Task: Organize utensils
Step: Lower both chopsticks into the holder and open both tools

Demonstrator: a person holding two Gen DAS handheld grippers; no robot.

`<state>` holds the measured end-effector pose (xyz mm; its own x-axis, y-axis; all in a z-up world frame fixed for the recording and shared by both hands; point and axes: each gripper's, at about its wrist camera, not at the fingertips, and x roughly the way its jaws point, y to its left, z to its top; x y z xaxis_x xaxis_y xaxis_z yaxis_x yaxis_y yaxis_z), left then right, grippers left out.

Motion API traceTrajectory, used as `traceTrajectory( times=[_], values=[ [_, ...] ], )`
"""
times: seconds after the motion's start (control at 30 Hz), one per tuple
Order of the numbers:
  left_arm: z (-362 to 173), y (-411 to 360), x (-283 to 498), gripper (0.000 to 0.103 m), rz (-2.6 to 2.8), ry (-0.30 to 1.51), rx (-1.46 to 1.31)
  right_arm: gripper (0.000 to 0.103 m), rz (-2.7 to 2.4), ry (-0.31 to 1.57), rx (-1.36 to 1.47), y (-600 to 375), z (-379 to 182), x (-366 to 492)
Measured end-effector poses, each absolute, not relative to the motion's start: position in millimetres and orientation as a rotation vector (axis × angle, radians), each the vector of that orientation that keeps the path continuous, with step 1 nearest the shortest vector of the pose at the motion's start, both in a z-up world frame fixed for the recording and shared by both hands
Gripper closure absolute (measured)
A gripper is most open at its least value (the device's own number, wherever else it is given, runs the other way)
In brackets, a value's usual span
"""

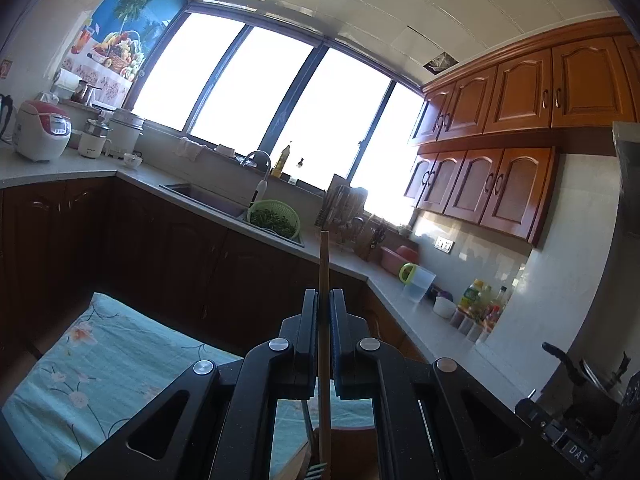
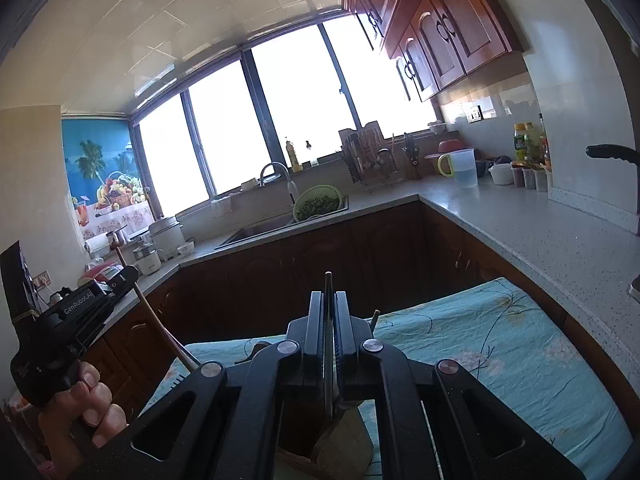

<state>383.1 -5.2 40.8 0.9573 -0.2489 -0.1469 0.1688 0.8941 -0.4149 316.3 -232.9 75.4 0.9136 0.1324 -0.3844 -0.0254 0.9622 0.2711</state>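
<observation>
My left gripper (image 1: 324, 293) is shut on a long wooden utensil handle (image 1: 323, 264) that stands almost upright between the pads. Its lower end has metal tines (image 1: 317, 470) and hangs over a wooden holder (image 1: 348, 454). In the right wrist view, a hand (image 2: 92, 404) holds this left gripper (image 2: 127, 274) at the left, with the wooden-handled utensil (image 2: 149, 314) slanting down towards the table. My right gripper (image 2: 329, 294) is shut on a thin dark utensil (image 2: 328, 280). The utensil's lower part reaches into the wooden utensil holder (image 2: 340, 442) just below the jaws.
A teal floral cloth (image 2: 500, 344) covers the table under both grippers. Dark cabinets and a grey counter (image 2: 520, 224) wrap around behind. On the counter are a sink with a green colander (image 2: 318, 202), a dish rack (image 2: 370, 158), a jug (image 2: 464, 168) and bottles (image 2: 528, 140).
</observation>
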Motion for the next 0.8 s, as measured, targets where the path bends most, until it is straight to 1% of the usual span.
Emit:
traceTrajectory(
  times=[0.27, 0.6, 0.67, 0.7, 0.73, 0.77, 0.8],
  values=[
    [20, -13, 386, 0.098, -0.255, 0.312, -0.351, 0.099, 0.095, 0.477, 0.223, -224, 57, 320],
    [43, -9, 390, 0.098, -0.272, 0.332, -0.289, 0.098, 0.093, 0.498, 0.246, -228, 56, 321],
    [46, -8, 392, 0.098, -0.272, 0.340, -0.285, 0.097, 0.097, 0.503, 0.255, -231, 55, 321],
    [47, -8, 393, 0.098, -0.273, 0.346, -0.286, 0.094, 0.100, 0.503, 0.261, -232, 55, 320],
    [49, -8, 393, 0.098, -0.274, 0.352, -0.288, 0.093, 0.102, 0.499, 0.270, -234, 56, 319],
    [51, -8, 393, 0.096, -0.275, 0.360, -0.290, 0.092, 0.102, 0.494, 0.280, -236, 57, 317],
    [53, -7, 392, 0.092, -0.278, 0.363, -0.293, 0.089, 0.104, 0.489, 0.289, -238, 59, 315]
  ],
)
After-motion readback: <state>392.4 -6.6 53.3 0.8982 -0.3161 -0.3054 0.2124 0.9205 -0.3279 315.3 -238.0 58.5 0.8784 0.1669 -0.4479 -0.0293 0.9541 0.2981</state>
